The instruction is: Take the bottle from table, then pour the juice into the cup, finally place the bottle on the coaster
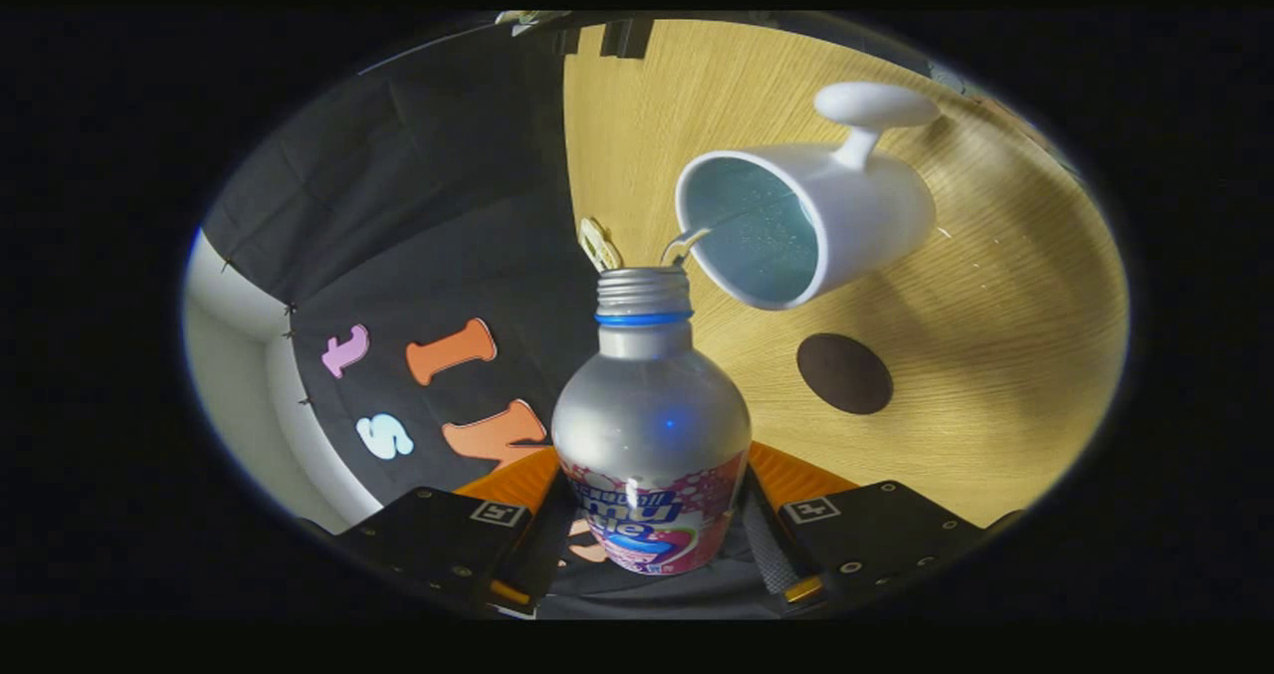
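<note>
**Bottle tipped at the cup, liquid running in**

The gripper (652, 540) has its two black fingers (438, 540) closed against the sides of the bottle (649, 435), one on each flank of the printed label, so the bottle is clamped between them. The bottle is silver with a blue ring under its threaded neck, and its cap is off. The whole view is rolled, so the wooden table (995, 355) stands like a wall to one side.

Just beyond the bottle's open mouth, a thin stream (687, 243) runs from the neck over the rim of the white cup (816, 221). The cup's inside looks pale blue and speckled.

A dark round coaster (844, 373) lies on the table, near the cup but apart from it.
</note>
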